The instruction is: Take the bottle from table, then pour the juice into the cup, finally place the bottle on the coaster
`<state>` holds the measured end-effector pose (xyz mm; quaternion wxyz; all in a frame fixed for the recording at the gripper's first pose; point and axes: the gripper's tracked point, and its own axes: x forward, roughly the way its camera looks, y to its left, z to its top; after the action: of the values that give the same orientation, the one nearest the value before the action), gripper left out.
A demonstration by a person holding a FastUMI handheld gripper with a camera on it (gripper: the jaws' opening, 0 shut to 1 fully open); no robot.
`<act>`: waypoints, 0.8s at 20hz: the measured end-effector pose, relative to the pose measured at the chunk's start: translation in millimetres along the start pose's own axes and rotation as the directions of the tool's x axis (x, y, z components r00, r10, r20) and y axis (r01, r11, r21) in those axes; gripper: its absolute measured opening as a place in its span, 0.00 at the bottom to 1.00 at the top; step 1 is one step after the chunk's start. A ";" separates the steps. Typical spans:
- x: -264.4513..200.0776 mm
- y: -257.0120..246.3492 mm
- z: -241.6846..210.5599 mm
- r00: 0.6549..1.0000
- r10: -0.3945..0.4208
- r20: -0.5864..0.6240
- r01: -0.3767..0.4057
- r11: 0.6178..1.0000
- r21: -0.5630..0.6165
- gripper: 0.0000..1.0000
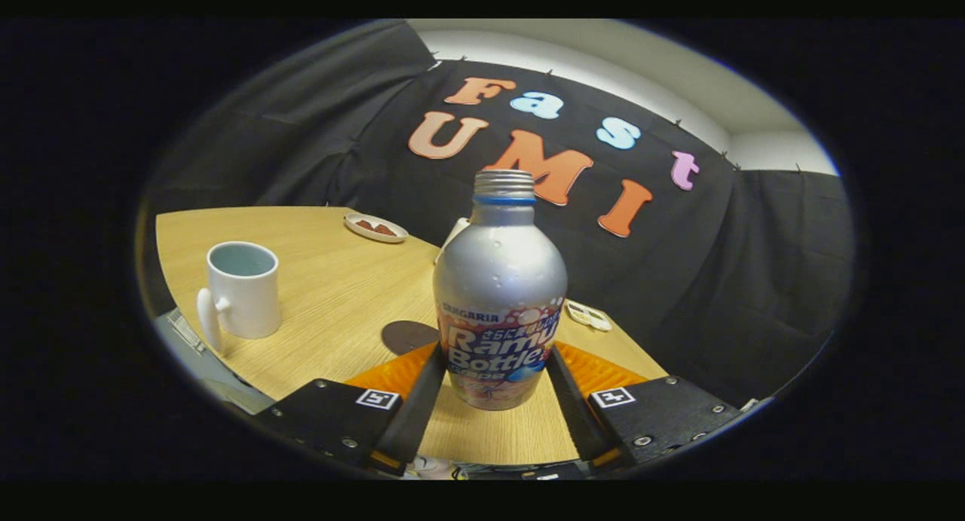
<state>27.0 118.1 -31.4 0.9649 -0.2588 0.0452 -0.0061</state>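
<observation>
Gripper (494,389) fingers press both sides of the bottle (499,295), clamped low on its label; it stands upright between them, seemingly just off the table (332,280). This looks like the take step ending; next comes carrying it to the cup (243,287) at ten o'clock and tipping. The coaster (405,335) lies just left, at nine o'clock.

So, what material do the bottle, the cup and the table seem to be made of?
The bottle, gripped between the gripper fingers, looks like metal, probably aluminium: matte silver body, threaded neck, printed label. The cup looks like glazed white ceramic, smooth with a soft shine. The table looks like light wood or wood laminate: visible grain lines; which one is unclear.
</observation>
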 end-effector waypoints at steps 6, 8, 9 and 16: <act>1.7 19.3 24.1 1.000 -0.007 0.031 0.012 0.985 -0.170 0.77; -0.6 25.7 30.6 0.999 -0.013 0.041 0.022 0.973 -0.229 0.77; 0.8 29.3 34.2 0.999 -0.017 0.051 0.030 0.963 -0.269 0.77; -1.7 40.4 54.1 0.990 -0.054 0.127 0.115 0.833 -0.541 0.77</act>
<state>29.8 180.2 -4.8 0.8504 -0.5253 -0.0181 -0.0216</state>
